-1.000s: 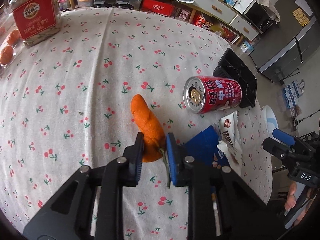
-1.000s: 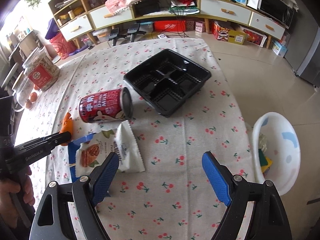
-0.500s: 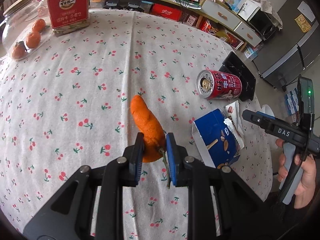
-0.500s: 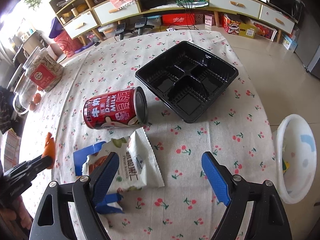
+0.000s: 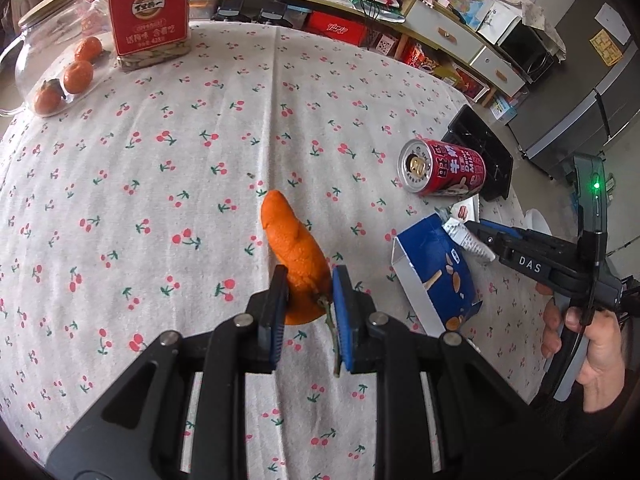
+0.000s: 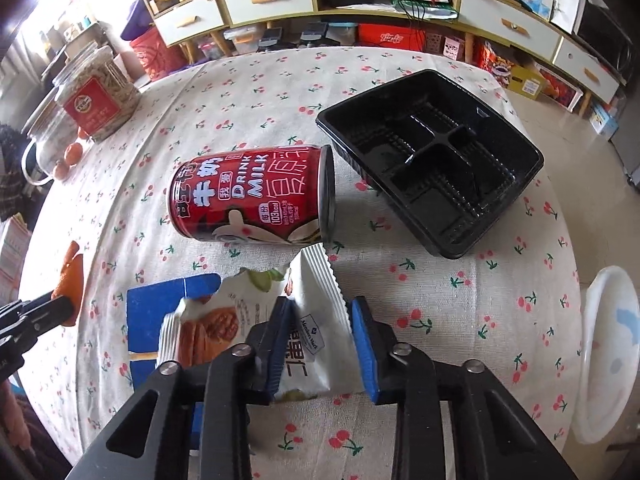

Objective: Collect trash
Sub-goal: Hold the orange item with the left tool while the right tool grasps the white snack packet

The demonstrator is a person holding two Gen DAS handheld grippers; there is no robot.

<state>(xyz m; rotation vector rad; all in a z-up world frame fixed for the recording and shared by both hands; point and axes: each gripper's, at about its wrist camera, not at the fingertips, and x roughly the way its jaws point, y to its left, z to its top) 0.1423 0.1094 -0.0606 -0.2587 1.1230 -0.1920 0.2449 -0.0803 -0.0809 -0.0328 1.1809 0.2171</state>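
My left gripper (image 5: 308, 280) is shut on a piece of orange peel (image 5: 294, 248) and holds it above the cherry-print tablecloth; the peel also shows in the right wrist view (image 6: 72, 276). My right gripper (image 6: 320, 316) is closed around the corner of a white snack wrapper (image 6: 316, 320), which lies partly on a blue snack box (image 6: 160, 312). A red milk can (image 6: 256, 196) lies on its side just beyond the wrapper. In the left wrist view the can (image 5: 444, 168), the blue box (image 5: 436, 272) and the right gripper (image 5: 480, 232) sit at the right.
A black compartment tray (image 6: 436, 168) sits behind the can. A white bin (image 6: 608, 360) stands on the floor off the table's right edge. A seed jar (image 5: 148, 20) and a glass jar with tangerines (image 5: 52, 68) stand at the far left.
My right gripper moved forward and left and closed from wide open onto the snack wrapper. My left gripper rose and pulled back with the peel still in it.
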